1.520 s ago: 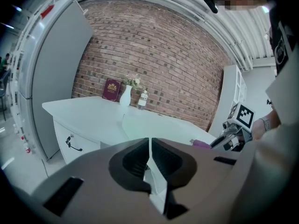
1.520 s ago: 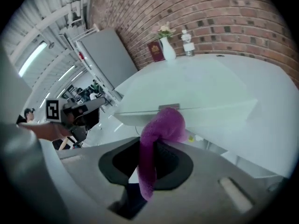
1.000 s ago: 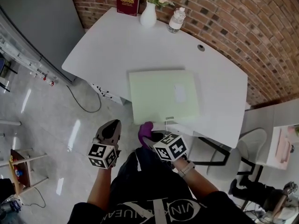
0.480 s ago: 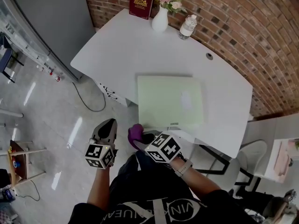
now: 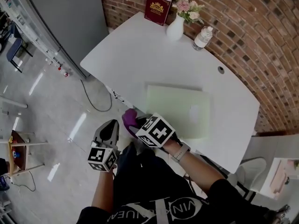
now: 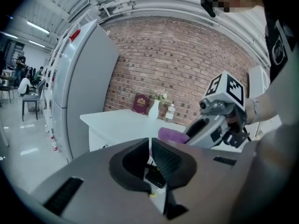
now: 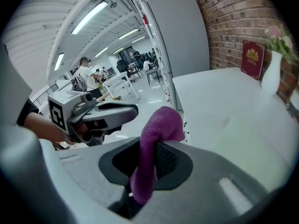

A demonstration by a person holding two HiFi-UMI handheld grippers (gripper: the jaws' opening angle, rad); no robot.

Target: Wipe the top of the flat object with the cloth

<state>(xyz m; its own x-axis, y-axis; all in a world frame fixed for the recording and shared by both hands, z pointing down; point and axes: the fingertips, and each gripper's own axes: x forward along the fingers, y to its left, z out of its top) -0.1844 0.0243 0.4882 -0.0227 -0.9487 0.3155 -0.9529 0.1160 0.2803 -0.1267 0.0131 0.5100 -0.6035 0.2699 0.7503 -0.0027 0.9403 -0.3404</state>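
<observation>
A pale green flat object (image 5: pixel 180 110) lies on the white table (image 5: pixel 140 55) near its front edge. My right gripper (image 5: pixel 132 121) is shut on a purple cloth (image 7: pixel 150 148), which folds over the jaws and hangs between them; the purple cloth (image 5: pixel 128 116) sits off the table's front left edge, beside the flat object (image 7: pixel 247 141). My left gripper (image 5: pixel 109 129) hangs lower left of it over the floor, jaws shut with nothing between them. In the left gripper view the left gripper (image 6: pixel 150 158) points at the table, and the cloth (image 6: pixel 173 135) and right gripper (image 6: pixel 183 134) show ahead.
At the table's far edge by the brick wall stand a dark red book (image 5: pixel 158 8), a white vase of flowers (image 5: pixel 176 28) and a water bottle (image 5: pixel 202 37). A grey cabinet (image 5: pixel 70 17) stands to the left. A cable (image 5: pixel 91 97) lies on the floor.
My right gripper with the cloth has moved left and up toward the table's front left edge. The left gripper has stayed shut at the lower left. The head view has shifted.
</observation>
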